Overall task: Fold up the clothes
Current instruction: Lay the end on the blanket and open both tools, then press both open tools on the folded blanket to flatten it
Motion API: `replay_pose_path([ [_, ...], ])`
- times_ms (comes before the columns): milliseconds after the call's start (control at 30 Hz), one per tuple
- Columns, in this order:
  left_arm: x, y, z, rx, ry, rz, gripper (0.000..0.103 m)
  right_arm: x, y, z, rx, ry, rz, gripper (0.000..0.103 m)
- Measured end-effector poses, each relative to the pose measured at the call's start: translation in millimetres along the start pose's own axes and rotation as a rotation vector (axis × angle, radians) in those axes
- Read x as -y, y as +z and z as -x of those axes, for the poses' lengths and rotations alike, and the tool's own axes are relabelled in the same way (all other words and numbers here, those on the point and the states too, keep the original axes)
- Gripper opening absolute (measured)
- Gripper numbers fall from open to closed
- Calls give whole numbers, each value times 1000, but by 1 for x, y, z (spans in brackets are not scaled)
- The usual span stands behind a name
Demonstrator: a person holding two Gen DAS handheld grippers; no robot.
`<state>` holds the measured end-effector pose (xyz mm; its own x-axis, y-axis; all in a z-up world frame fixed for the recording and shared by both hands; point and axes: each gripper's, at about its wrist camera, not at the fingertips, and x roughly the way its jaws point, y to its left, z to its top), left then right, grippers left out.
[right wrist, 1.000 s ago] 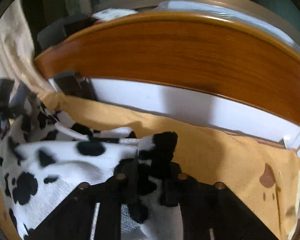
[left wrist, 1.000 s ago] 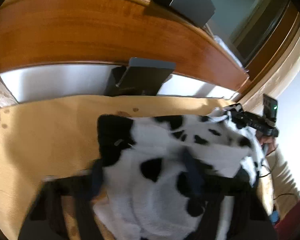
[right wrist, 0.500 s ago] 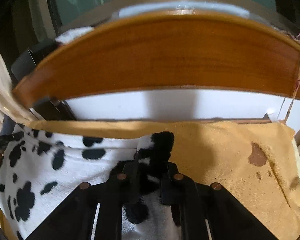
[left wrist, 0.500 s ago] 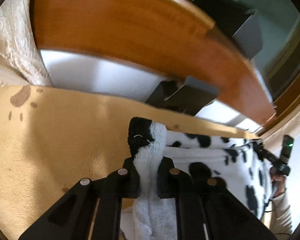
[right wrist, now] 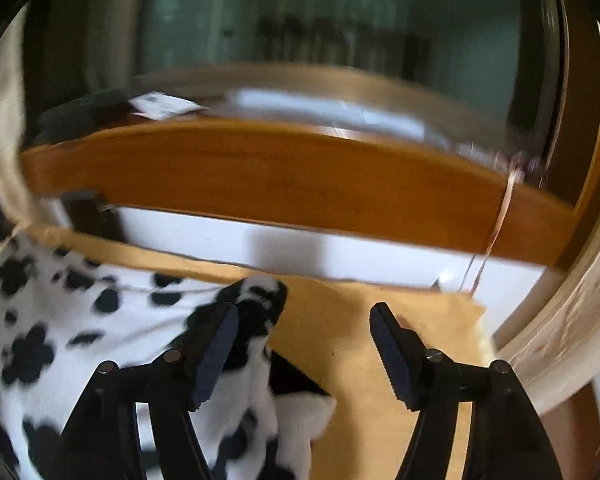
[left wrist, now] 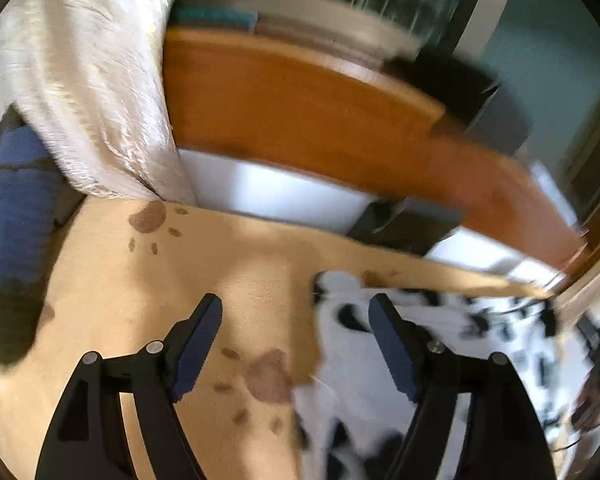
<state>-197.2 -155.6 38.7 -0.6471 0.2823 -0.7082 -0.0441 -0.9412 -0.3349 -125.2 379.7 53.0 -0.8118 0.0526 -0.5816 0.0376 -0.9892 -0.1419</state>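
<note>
A white fleece garment with black spots (left wrist: pixel 352 344) lies on a tan blanket (left wrist: pixel 148 280) that covers the bed. In the left wrist view my left gripper (left wrist: pixel 296 316) is open and empty; the garment's corner lies by its right finger. In the right wrist view the garment (right wrist: pixel 80 320) spreads to the left, and its black corner (right wrist: pixel 260 296) lies by the left finger of my right gripper (right wrist: pixel 304 322), which is open and empty.
A curved wooden headboard (left wrist: pixel 300 112) with a white panel (right wrist: pixel 300 248) below it stands behind the bed. A cream curtain (left wrist: pixel 92 80) hangs at the far left, with a blue and black cloth (left wrist: pixel 12 208) beside it. The blanket has brown paw prints (left wrist: pixel 268 376).
Both grippers have opened and let go of the garment's corners, which now lie on the blanket. Both views have shifted and are blurred by movement.
</note>
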Motion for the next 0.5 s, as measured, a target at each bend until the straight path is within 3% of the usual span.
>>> replay_pose_path([
  [100,20,-14,22,17,-128,2,83,-13,-9,31,23,109,44,70],
  [233,67,-52,24,-57,-226,-118,83,-55,-32,41,14,242,157,70],
  [333,86,-80,3,-122,-181,-216,83,-78,-52,37,-24,306,234,70],
  [400,85,-90,-3,-123,-115,-254,83,-81,-63,22,-75,305,258,70],
  [500,80,-96,-8,-94,-93,-288,83,-67,-78,3,-135,307,210,70],
])
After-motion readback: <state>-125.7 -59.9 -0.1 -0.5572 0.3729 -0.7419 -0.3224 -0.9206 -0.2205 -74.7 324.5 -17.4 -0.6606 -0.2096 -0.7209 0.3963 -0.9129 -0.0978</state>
